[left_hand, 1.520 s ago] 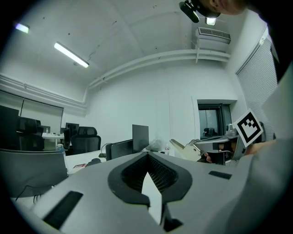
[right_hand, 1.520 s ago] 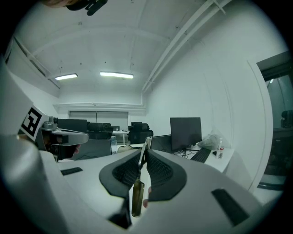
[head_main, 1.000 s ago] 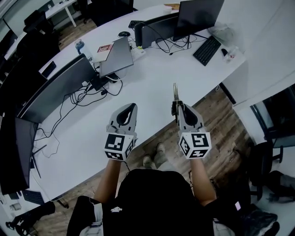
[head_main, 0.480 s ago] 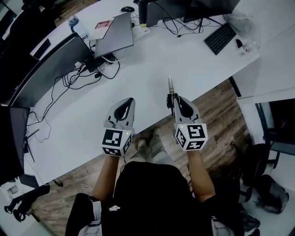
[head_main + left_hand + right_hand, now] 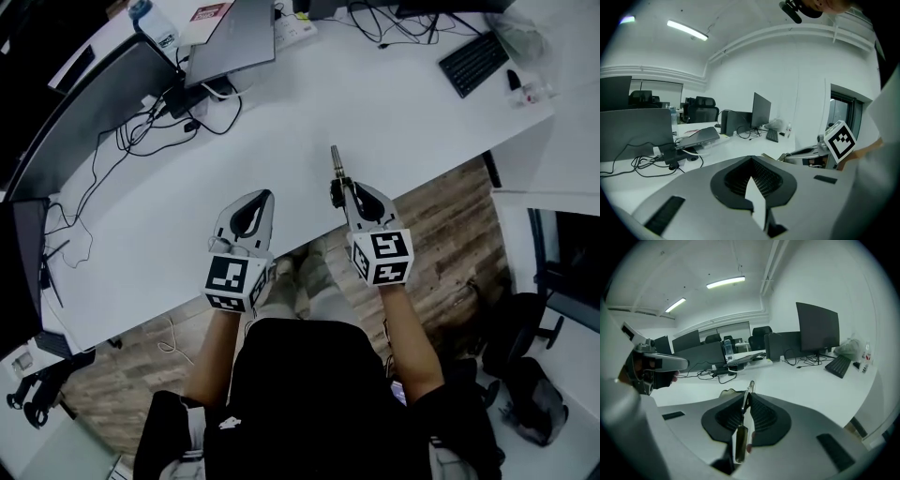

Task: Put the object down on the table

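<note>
Well, from the head view, a long white table (image 5: 281, 141) stands over a wood floor (image 5: 450, 225) in an office room. On it sit one laptop (image 5: 230, 42), one keyboard (image 5: 480, 64) and one bottle (image 5: 153, 21). Two grippers hover by the near edge. In the left gripper view, the left gripper (image 5: 752, 161) has its jaws pressed together, with nothing between them. In the right gripper view, the right gripper (image 5: 746, 404) pinches one thin metal object (image 5: 749, 392), up above the table.
</note>
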Motion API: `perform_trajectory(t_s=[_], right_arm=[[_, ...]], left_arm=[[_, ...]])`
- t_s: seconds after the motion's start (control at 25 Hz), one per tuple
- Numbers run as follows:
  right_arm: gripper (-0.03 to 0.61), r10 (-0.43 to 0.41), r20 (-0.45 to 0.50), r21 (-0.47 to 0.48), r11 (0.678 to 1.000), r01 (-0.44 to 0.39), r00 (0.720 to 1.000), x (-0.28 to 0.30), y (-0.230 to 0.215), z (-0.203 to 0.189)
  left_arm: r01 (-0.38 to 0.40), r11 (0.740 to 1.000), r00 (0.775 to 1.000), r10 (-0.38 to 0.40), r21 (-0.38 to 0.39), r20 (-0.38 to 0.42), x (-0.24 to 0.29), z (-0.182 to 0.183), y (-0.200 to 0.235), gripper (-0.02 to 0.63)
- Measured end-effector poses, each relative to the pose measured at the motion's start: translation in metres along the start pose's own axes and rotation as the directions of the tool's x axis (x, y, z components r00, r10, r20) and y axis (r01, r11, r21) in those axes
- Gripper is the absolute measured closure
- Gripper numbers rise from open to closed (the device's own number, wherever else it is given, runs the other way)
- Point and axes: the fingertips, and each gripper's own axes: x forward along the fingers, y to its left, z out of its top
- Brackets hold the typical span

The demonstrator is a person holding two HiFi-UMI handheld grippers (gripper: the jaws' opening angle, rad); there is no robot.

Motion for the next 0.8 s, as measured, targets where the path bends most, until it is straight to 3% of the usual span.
perform_trajectory(t_s=[0.4, 0.8], right_arm=[[0.535, 0.050, -0.099, -0.150, 0.987, -0.064, 0.994, 0.054, -0.007, -0.029], [0.534, 0.034, -0.211, -0.367, 0.923, -0.112, 0.977, 0.096, -0.015, -0.051]], left_arm=[[-0.031, 0.999, 0.998, 0.029, -0.038, -0.055, 0.008, -0.028, 0.003, 0.601], [-0.060, 0.996, 0.995, 0.053, -0.073, -0.086, 0.004, -0.047, 0.006, 0.601]])
